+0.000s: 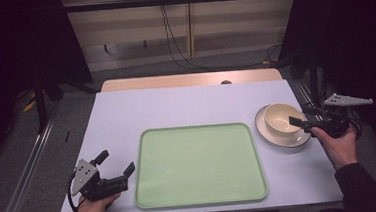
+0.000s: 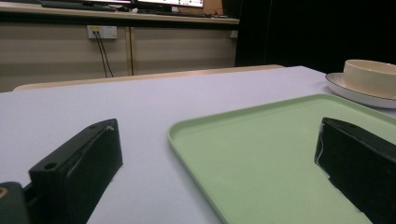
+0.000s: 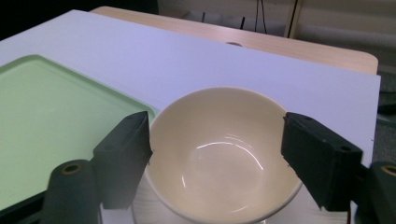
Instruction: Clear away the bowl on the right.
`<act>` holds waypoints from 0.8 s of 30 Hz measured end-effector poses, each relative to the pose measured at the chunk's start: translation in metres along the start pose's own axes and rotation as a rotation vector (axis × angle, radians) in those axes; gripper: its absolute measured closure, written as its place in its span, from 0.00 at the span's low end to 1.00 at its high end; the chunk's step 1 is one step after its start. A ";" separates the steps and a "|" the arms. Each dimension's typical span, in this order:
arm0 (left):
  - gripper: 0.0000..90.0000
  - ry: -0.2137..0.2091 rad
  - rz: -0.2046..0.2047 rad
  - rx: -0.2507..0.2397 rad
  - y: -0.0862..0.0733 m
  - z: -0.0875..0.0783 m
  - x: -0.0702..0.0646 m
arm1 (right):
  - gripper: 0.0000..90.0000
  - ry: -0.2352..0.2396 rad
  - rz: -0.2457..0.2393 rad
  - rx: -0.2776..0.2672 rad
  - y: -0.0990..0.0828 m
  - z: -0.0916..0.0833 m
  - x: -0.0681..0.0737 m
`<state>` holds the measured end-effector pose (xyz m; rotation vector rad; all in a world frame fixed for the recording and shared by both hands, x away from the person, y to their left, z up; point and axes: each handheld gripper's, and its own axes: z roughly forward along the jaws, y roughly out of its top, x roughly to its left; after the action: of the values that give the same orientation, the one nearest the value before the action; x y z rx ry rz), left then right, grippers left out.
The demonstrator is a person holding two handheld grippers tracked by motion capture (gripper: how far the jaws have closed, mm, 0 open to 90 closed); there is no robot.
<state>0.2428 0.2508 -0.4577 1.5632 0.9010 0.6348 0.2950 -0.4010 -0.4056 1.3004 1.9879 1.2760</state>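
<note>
The cream bowl [image 1: 282, 118] sat on a white saucer [image 1: 267, 130] at about three o'clock on the tabletop [image 1: 176, 104], just beside the right edge of the empty green tray [image 1: 200, 165].

The right gripper [image 1: 304, 118] reached in from the three o'clock side, its fingers [image 3: 123, 149] set either side of the bowl. In the right gripper view one finger sat right against the bowl's outer wall while the other stood just off the rim, so the fingers were part-way closed around the bowl without clamping it; it looked like no firm hold had been made.

The left gripper [image 1: 116, 167] rested at about eight o'clock, off the tray's left edge, with its fingers [image 2: 79, 168] spread wide and nothing between them but the tray's near corner.

Judged from this, the work was at its start. The tray carried nothing, and the bowl and saucer stood untouched in their place off the tray. The grasp on the bowl was being set up; closing on it, lifting it, and most likely carrying it across to the tray all remained, with the saucer perhaps to follow.
</note>
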 end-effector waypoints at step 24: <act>0.01 -0.010 0.002 0.002 0.000 0.000 0.001 | 0.24 -0.091 0.032 0.273 0.018 0.042 -0.037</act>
<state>0.2434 0.2511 -0.4580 1.5676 0.8935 0.6270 0.3522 -0.4125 -0.4148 1.4924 2.1381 0.9643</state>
